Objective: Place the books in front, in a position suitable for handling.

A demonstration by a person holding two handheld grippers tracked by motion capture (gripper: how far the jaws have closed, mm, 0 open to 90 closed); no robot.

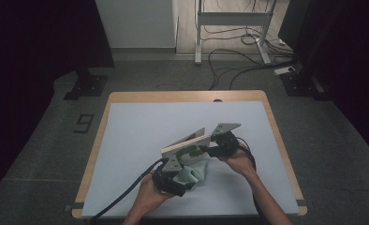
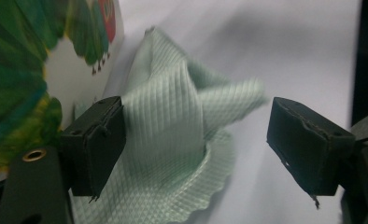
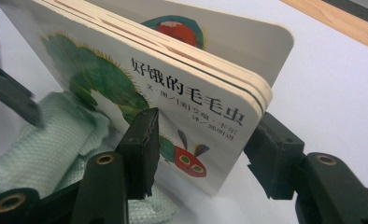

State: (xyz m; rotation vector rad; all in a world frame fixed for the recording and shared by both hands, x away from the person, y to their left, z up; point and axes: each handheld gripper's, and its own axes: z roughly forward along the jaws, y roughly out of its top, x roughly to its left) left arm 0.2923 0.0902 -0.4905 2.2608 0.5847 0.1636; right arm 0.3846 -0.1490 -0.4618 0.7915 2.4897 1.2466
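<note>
Here the right tool [image 3: 201,154] clamps the board book [image 3: 173,88]; the left tool [image 2: 196,149] stands open around the green cloth [image 2: 173,135].

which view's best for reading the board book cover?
Right gripper view: the board book is close, its caterpillar cover and printed title sharp, with the right gripper clamped across its thickness. The left gripper view catches only a blurred cover patch beside the green cloth. The high view shows its top edge, small.

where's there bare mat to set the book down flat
The far half of the white mat, up to the wooden table edge, is bare, as is its left strip. The near centre is crowded: green cloth, board book, left gripper, right gripper.
</note>
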